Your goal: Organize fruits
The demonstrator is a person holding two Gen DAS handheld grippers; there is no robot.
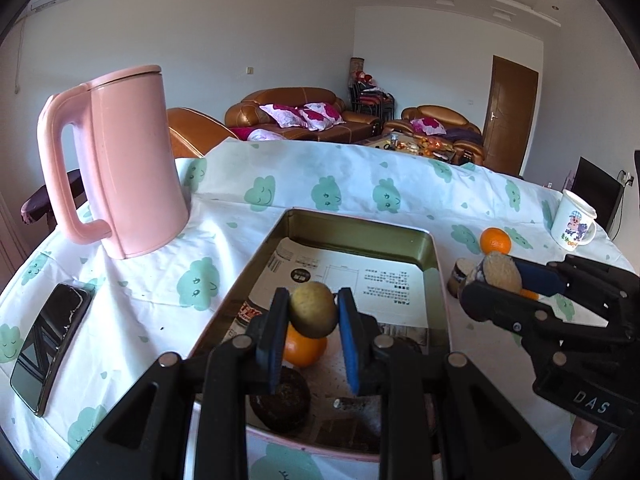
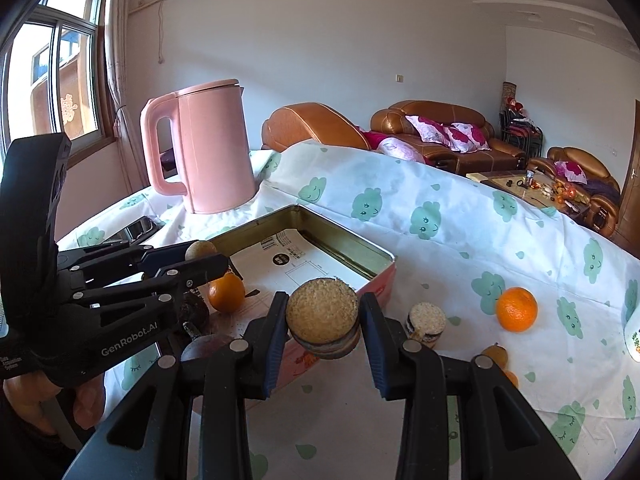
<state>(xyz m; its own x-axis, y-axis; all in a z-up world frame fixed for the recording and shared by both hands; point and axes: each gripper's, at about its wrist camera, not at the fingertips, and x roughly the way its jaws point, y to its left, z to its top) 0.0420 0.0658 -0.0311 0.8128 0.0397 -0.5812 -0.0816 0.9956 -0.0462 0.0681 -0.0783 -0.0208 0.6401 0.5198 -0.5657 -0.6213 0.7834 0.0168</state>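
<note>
Gold-lined and rectangular, the metal tin [image 1: 434,256] sits on the desk [image 1: 360,184], which is covered by a white cloth printed with green clouds. A printed paper sheet [image 1: 360,280] lies on the tin's floor. The left gripper [image 1: 310,336] hangs over the near end of the tin, its blue pads pressed against a small yellowish-brown fruit [image 1: 313,310] held clear above the tin's floor. Below it inside the tin lies an orange [image 1: 304,348], and nearer the camera a dark round fruit [image 1: 280,400].

The right gripper [image 2: 323,332] is just beside the tin's right wall, above the cloth, clamped on a round piece with a pale grainy top and a dark band beneath [image 2: 323,316]. In the left wrist view the same piece shows between the right gripper's fingers, to the right of the tin. A second piece of the same kind [image 2: 426,320] rests on the cloth near the tin, and a loose orange [image 2: 517,309] lies further right, well apart from the tin.

A pink kettle [image 1: 128,160] stands beyond the tin's left corner, a phone [image 1: 52,348] lies flat at the left edge, and a white cartoon mug [image 1: 574,226] stands at the far right.
</note>
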